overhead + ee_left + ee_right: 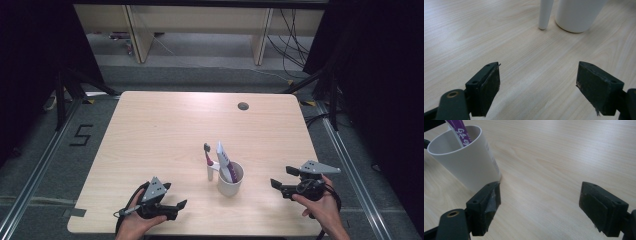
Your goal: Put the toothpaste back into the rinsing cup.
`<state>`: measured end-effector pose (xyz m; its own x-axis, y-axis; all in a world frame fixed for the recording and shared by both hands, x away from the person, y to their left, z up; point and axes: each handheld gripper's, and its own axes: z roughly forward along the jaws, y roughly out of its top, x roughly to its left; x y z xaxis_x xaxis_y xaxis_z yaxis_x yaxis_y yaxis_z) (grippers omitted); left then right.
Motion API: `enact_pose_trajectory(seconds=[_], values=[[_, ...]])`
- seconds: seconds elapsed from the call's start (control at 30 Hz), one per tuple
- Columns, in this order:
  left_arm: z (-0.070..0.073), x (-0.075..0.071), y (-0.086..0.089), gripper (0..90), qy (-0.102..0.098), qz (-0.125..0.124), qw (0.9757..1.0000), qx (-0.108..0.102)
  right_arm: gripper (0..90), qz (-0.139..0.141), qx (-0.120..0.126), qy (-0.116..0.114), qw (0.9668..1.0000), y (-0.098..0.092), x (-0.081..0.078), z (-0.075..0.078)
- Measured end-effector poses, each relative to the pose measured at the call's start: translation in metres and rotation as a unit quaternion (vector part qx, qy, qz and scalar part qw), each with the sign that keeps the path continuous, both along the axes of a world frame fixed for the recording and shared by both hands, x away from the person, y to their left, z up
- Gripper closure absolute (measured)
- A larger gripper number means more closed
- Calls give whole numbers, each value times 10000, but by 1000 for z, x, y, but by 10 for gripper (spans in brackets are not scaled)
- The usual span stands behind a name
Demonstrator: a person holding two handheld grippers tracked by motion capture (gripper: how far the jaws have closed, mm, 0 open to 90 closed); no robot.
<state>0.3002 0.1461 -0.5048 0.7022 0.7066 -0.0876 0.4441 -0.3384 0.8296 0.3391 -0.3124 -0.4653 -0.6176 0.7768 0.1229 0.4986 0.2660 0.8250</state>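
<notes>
A white cup [230,181] stands on the wooden table [150,125], right of the middle and towards the near edge, with a purple and white tube [223,159] upright in it. A toothbrush [207,156] with a white handle leans against the cup's left side, its foot on the table. My left gripper [174,196] is open at the near left, pointing right at the cup [579,15] and the brush handle [545,15], with nothing between its jaws. My right gripper [283,177] is open to the cup's right, and the cup [464,162] sits just beyond its left jaw.
A small round dark grommet [243,106] sits in the table's far right part. Bare wood stretches across the far and left parts of the table. Beyond the table is a grey floor with a "5" mark [80,135] and cables [292,45] under another desk.
</notes>
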Motion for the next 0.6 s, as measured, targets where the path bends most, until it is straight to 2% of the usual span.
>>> enact_pose_trajectory(seconds=[0.03,0.1,0.13,0.2,0.27,0.3,0.4,0.43,0.47,0.5,0.53,0.57,0.6], values=[[0,0,0,185,27,-29,10000,15,185,-44,83,57,9999,2,-2,-1],[0,0,0,185,25,-21,10000,-5,185,-21,45,-25,10000,0,-4,-3],[0,0,0,185,27,-24,10000,-3,184,-47,56,71,9999,0,-6,-4],[0,-1,0,184,30,7,10000,-22,183,-15,13,-30,10000,-1,-7,-7],[0,0,0,184,31,2,10000,-18,180,-35,78,147,9999,0,-11,-8],[0,0,0,184,33,2,10000,-24,177,-25,72,52,10000,-1,-11,-10],[-1,0,-1,184,34,-10,10000,-27,171,51,20,100,9999,-3,-14,-12],[-1,0,-1,183,35,-7,10000,-26,171,10,85,174,9998,-1,-17,-13],[-1,0,-1,184,27,-16,10000,-10,171,95,-61,32,9999,-4,-16,-13],[0,-1,-1,183,33,8,10000,-4,171,51,52,136,9999,-2,-18,-14],[0,-1,-1,183,18,-9,10000,5,171,89,-28,60,9999,-4,-18,-14],[-1,-1,-1,183,1,-5,10000,-20,171,46,37,218,9997,-3,-21,-14],[-1,-1,-1,183,21,-11,10000,-1,171,113,-60,68,9999,-4,-20,-15]])
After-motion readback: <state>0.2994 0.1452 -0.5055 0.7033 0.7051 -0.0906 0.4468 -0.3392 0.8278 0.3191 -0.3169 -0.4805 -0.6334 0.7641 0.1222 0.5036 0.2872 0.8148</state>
